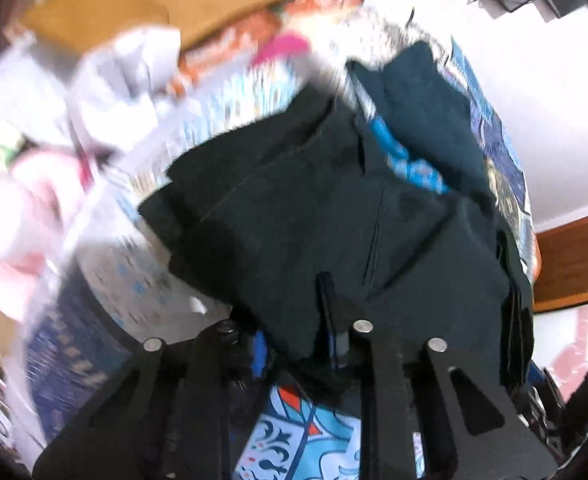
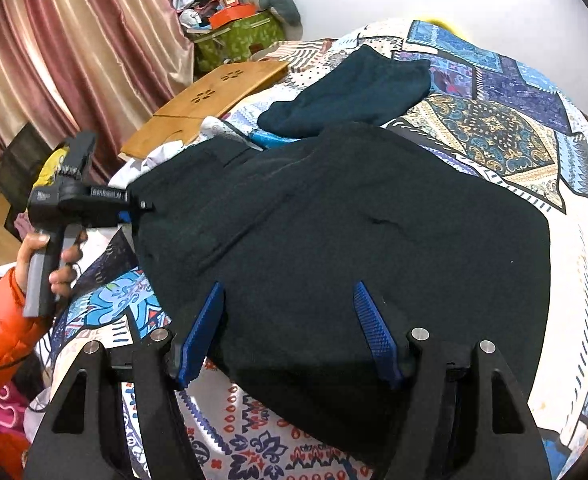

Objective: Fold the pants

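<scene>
Black pants (image 2: pixel 353 240) lie spread on a patterned bedspread (image 2: pixel 493 132). My right gripper (image 2: pixel 290 292) is open, its blue fingers (image 2: pixel 373 332) hovering over the pants' near edge, holding nothing. My left gripper (image 2: pixel 134 204), held by a hand in an orange sleeve, sits at the pants' left edge. In the blurred left wrist view the left gripper (image 1: pixel 294 312) is shut on a fold of the black pants (image 1: pixel 313 208), which drape over its fingers.
A second dark folded garment (image 2: pixel 353 88) lies farther back on the bed. A wooden lap tray (image 2: pixel 214 100) and a green bag of clutter (image 2: pixel 238 36) sit at the far left by a curtain (image 2: pixel 74 40). A white wall is behind.
</scene>
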`<state>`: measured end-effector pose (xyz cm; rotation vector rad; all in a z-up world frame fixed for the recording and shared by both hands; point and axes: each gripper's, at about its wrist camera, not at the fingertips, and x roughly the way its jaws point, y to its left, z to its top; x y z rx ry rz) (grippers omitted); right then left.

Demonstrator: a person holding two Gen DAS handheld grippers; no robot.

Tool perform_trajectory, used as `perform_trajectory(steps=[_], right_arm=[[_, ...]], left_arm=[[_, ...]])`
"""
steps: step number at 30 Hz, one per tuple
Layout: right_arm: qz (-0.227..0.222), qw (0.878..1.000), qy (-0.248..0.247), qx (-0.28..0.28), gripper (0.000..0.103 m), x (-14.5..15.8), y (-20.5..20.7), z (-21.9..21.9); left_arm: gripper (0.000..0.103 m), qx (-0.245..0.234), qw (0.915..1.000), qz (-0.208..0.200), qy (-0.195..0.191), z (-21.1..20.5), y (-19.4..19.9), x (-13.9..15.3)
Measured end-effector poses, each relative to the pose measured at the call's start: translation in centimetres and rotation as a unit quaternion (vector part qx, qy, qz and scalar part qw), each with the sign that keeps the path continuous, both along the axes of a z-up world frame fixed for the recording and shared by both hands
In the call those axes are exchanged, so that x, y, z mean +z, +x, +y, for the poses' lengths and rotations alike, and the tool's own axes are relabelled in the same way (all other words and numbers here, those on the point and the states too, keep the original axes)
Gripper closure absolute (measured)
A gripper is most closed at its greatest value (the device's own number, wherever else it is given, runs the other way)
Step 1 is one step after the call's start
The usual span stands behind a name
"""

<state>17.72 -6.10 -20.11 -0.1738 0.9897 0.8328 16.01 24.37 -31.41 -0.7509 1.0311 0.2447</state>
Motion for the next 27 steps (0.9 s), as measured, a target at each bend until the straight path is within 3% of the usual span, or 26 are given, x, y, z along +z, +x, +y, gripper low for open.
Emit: perform_trajectory(steps=[5, 8, 13, 20, 24, 27], right_arm=[[0.001, 1.0, 0.0, -0.002, 0.038, 0.0, 0.0, -0.1], [0.003, 1.0, 0.002, -0.01, 0.038, 0.1, 0.0, -0.3], [0.006, 0.999, 0.015, -0.042, 0.038, 1.0, -0.3, -2.3], [-0.023, 0.995, 0.011, -0.092, 0.038, 2.8, -1.7, -7.7], [-0.032, 0.991, 0.019, -0.129, 0.038, 3.5, -2.3, -11.3], [-0.029, 0.988, 0.024, -0.153, 0.038, 3.4, -2.4, -13.2]], left_arm=[[0.084, -0.027, 0.9918, -0.052, 0.114, -2.1, 0.6, 6.3], [0.085, -0.074, 0.9752, -0.105, 0.18, -5.7, 1.0, 11.5], [0.085, -0.135, 0.9451, -0.18, 0.237, -10.3, 1.4, 17.9], [0.085, -0.222, 0.9053, -0.248, 0.264, -18.2, 4.4, 22.9], [0.085, -0.274, 0.8896, -0.259, 0.257, -23.7, 6.9, 22.5], [0.085, -0.318, 0.8874, -0.247, 0.225, -26.8, 8.3, 20.8]])
